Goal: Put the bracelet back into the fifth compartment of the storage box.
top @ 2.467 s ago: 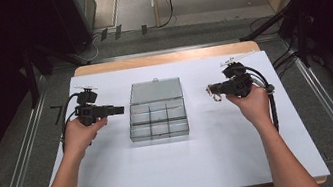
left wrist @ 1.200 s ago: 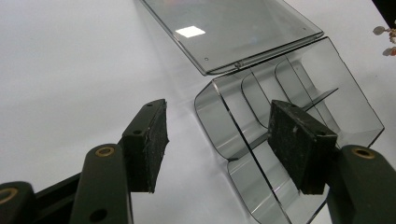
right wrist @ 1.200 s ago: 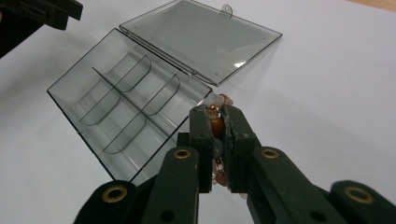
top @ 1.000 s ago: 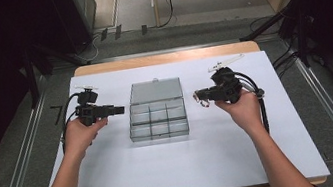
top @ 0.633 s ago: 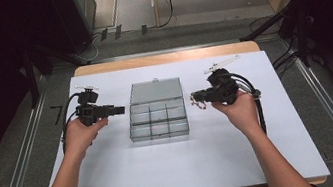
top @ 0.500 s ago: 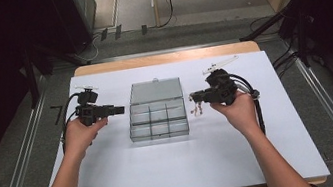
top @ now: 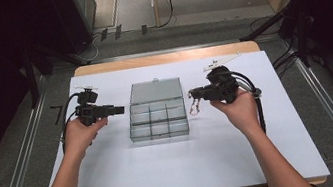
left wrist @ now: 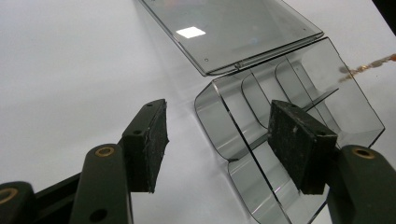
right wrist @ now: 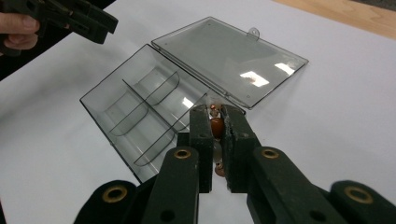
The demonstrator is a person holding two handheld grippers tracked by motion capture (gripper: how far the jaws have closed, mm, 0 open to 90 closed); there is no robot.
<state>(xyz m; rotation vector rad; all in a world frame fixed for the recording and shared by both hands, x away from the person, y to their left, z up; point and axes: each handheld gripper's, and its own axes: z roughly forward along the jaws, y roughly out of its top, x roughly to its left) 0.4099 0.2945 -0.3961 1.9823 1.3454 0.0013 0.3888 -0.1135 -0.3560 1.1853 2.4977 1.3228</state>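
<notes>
high view, counter: white-topped counter (top: 132,180) with a wooden edge, fills the middle of the frame.
high view, box: clear grey plastic compartment box (top: 158,120) at frame centre, its flat lid (top: 155,90) lying open toward the top of the frame.
high view, left hand-held gripper: black left hand-held gripper (top: 119,110) left of centre, pointing right at the box, just beside its left wall, not touching as far as visible.
high view, right hand-held gripper: black right hand-held gripper (top: 191,91) right of centre, pointing left, tips just off the box's right wall; thin copper-coloured beaded chain (top: 195,106) hangs from it down toward the counter.
left gripper view, jaws: wide apart, nothing pinched; black pads (left wrist: 152,140) at lower left and lower right.
left gripper view, box: upper right of frame, a rounded corner of it lies between the jaws, one pad in front of its wall; touching or not, cannot tell.
left gripper view, lid: top centre, flat on the counter.
left gripper view, chain: small blurred piece at the right edge (left wrist: 369,66).
right gripper view, jaws: narrow, clamped on the chain (right wrist: 216,126); an orange-brown bead sits between the pads, bottom centre.
right gripper view, box: centre left, empty curved dividers visible; lid at upper centre right.
right gripper view, other gripper: left hand-held gripper (right wrist: 109,23) at upper left, held in a hand (right wrist: 18,30).
</notes>
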